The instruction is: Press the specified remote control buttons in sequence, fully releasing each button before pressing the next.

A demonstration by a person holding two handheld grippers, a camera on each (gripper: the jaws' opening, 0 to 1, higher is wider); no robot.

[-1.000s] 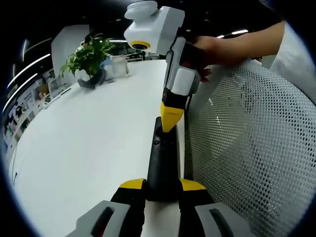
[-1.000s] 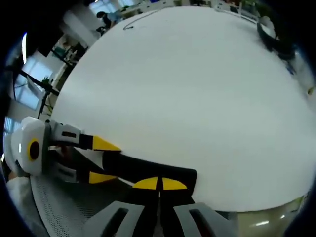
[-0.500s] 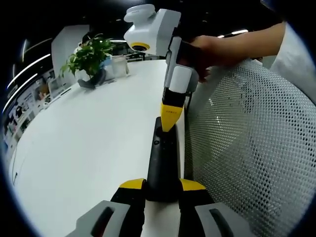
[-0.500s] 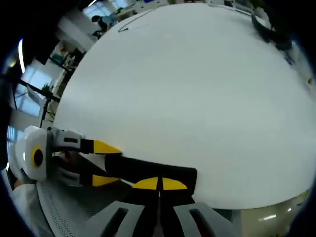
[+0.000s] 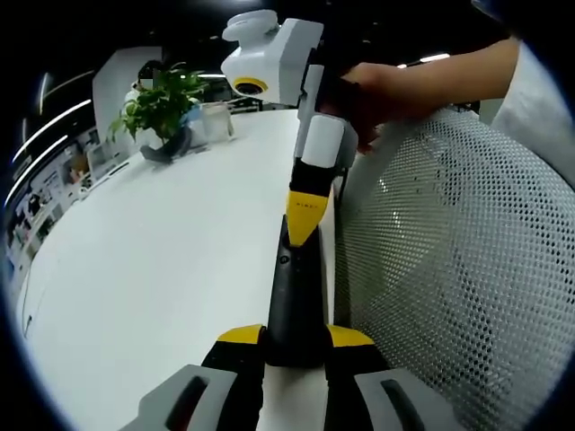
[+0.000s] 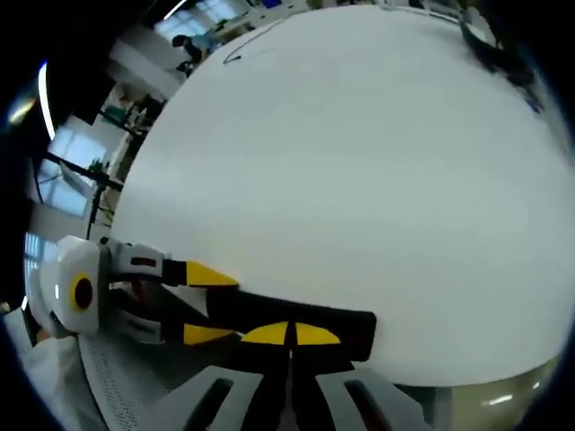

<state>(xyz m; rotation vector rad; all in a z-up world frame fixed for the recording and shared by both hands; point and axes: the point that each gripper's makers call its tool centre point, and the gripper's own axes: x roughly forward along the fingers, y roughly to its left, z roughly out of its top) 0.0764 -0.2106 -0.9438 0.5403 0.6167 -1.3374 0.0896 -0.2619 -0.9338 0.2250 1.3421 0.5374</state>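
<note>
A black remote (image 5: 295,296) lies along the right edge of the white table (image 5: 153,260). My left gripper (image 5: 295,337) is shut on the remote's near end, with a yellow tip on either side. My right gripper (image 5: 304,215) comes down from above, shut, its yellow tip resting on the remote's far end near the small buttons. In the right gripper view, the right gripper (image 6: 289,334) has its closed tips against the remote (image 6: 269,308). The left gripper (image 6: 208,303) clamps the remote from the left.
A potted plant (image 5: 162,103) and a clear container stand at the table's far end. A white mesh chair back (image 5: 449,269) rises just right of the remote. A person's hand (image 5: 395,90) holds the right gripper. A dark object (image 6: 490,49) lies at the far table edge.
The right gripper has shifted slightly left and tilted a little, with its tip still on the remote's far end. The left gripper and remote stay put.
</note>
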